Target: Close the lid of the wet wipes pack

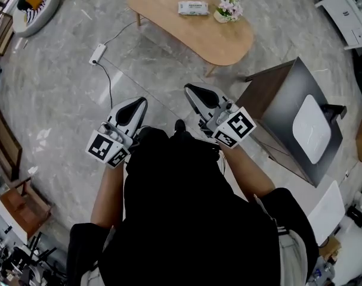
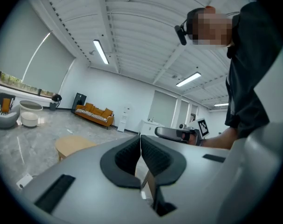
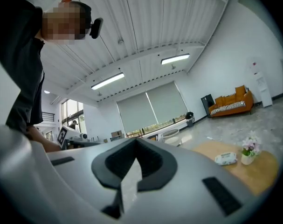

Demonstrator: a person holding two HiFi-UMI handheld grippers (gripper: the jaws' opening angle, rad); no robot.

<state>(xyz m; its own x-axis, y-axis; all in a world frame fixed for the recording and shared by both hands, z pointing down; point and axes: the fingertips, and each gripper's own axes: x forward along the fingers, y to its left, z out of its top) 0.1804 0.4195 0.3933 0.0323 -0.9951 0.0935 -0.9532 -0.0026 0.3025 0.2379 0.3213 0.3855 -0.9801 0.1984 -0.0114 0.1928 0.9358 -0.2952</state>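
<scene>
Standing well back from wooden counter (image 1: 228, 46) | wet wipes pack (image 1: 193, 8) on it, near flower pot (image 1: 228, 9), long axis across my view | straight ahead of my right gripper (image 1: 191, 90), left gripper (image 1: 139, 103) further off | both pressed together, empty | lid state too small to tell

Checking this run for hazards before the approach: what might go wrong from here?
1. The power strip and its cable lie on the floor between the person and the table; a step forward might snag them.
2. The flower pot stands close beside the wet wipes pack, on its right. The right gripper, reaching in to press the lid, could tip it.
</scene>
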